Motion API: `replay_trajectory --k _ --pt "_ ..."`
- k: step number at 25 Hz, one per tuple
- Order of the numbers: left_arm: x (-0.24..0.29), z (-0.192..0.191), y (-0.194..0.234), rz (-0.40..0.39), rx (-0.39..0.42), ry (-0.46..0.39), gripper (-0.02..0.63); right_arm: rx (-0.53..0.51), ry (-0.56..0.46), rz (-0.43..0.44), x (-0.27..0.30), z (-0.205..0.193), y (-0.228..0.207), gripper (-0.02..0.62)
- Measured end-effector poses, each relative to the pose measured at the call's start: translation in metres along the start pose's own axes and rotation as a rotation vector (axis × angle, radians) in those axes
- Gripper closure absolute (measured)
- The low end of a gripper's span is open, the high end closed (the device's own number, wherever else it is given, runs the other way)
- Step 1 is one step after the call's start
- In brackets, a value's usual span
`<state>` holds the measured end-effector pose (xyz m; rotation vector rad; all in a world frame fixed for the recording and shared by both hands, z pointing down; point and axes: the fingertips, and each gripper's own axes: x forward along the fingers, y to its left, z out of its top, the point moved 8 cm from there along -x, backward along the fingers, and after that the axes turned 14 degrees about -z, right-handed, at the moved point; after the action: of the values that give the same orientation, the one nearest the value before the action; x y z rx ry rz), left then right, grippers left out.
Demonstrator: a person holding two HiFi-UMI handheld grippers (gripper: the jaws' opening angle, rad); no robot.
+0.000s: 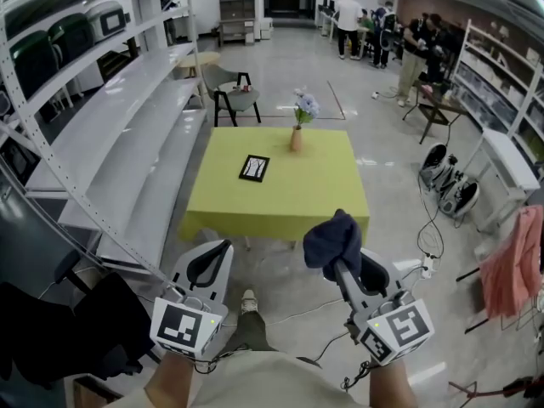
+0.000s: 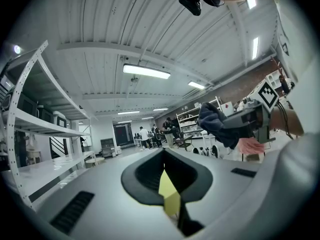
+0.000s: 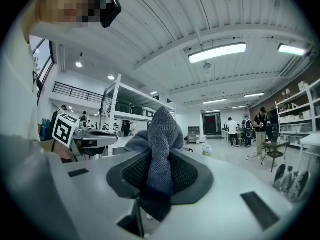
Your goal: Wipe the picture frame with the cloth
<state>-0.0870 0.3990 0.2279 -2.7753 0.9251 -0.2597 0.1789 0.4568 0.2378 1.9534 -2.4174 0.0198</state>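
The picture frame (image 1: pixel 254 168), black with a white picture, lies flat on the yellow table (image 1: pixel 280 202) well ahead of both grippers. My right gripper (image 1: pixel 342 260) is raised in front of the table's near edge, shut on a dark blue cloth (image 1: pixel 332 239) that bunches up above its jaws. In the right gripper view the cloth (image 3: pixel 161 139) hangs between the jaws of the right gripper (image 3: pixel 161 159). My left gripper (image 1: pixel 218 255) is held level beside it, jaws together and holding nothing. Through the left gripper (image 2: pixel 164 160) only a sliver of yellow table shows.
A vase of flowers (image 1: pixel 297 130) stands at the table's far edge. Long metal shelving (image 1: pixel 127 134) runs along the left. A chair (image 1: pixel 234 97) sits beyond the table. People (image 1: pixel 348 24) stand far back. Cables, fans (image 1: pixel 450 189) and a pink cloth (image 1: pixel 512 262) are at right.
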Motion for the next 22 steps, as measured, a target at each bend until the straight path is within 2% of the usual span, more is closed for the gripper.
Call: replay_trajectory --k 3,11,18,22 --pt "0.018 -0.015 0.01 -0.006 -0.003 -0.024 0.598 -0.005 0.005 0.005 0.018 -0.011 -0.007 0.491" --pt "0.065 -0.05 0.072 0.004 -0.052 0.013 0.598 -0.007 0.054 0.013 0.097 -0.023 -0.023 0.491" --pt "0.118 -0.076 0.158 -0.012 -0.099 0.04 0.598 -0.007 0.124 0.019 0.203 -0.026 -0.03 0.491" --pt "0.142 -0.092 0.212 -0.021 -0.116 0.089 0.598 0.005 0.17 0.024 0.264 -0.027 -0.029 0.491"
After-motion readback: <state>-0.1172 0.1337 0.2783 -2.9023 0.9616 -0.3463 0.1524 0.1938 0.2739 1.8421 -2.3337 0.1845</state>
